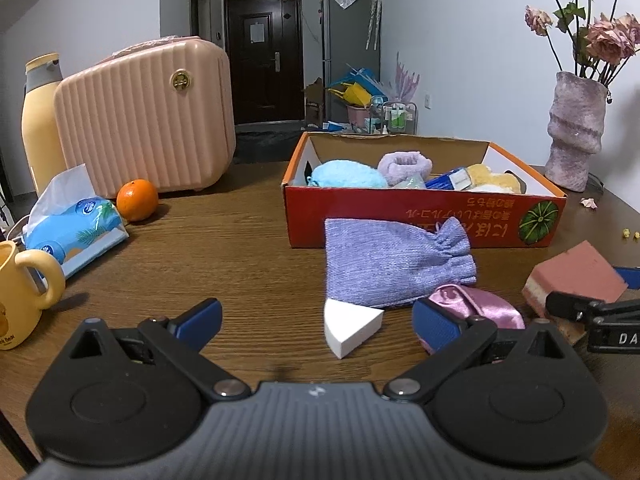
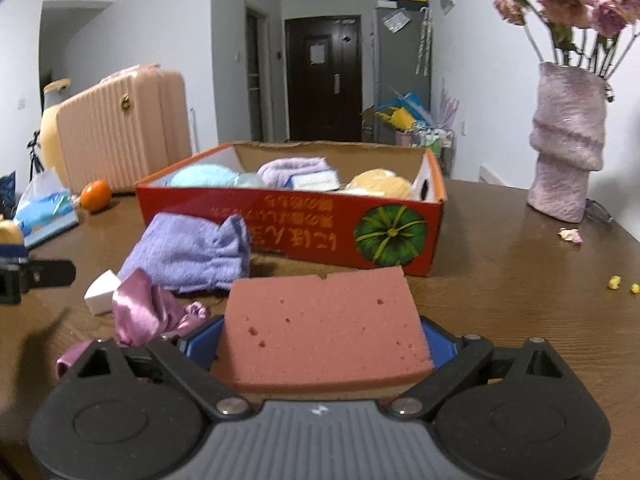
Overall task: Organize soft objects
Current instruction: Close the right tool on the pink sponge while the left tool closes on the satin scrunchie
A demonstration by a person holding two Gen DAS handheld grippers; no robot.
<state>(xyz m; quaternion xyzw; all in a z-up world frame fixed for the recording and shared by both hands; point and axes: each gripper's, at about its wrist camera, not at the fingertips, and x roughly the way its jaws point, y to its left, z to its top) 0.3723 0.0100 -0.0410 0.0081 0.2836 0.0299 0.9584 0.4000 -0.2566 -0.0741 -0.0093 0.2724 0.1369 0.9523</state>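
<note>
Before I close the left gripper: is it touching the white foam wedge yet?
Apart. The left wrist view shows bare table between the white foam wedge and both fingers of the open left gripper.

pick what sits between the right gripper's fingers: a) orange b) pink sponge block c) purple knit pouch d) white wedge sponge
b: in the right wrist view the pink sponge block fills the gap between the blue pads of the right gripper, whose jaws are closing, while the white wedge sponge lies on the table off to the side.
</note>
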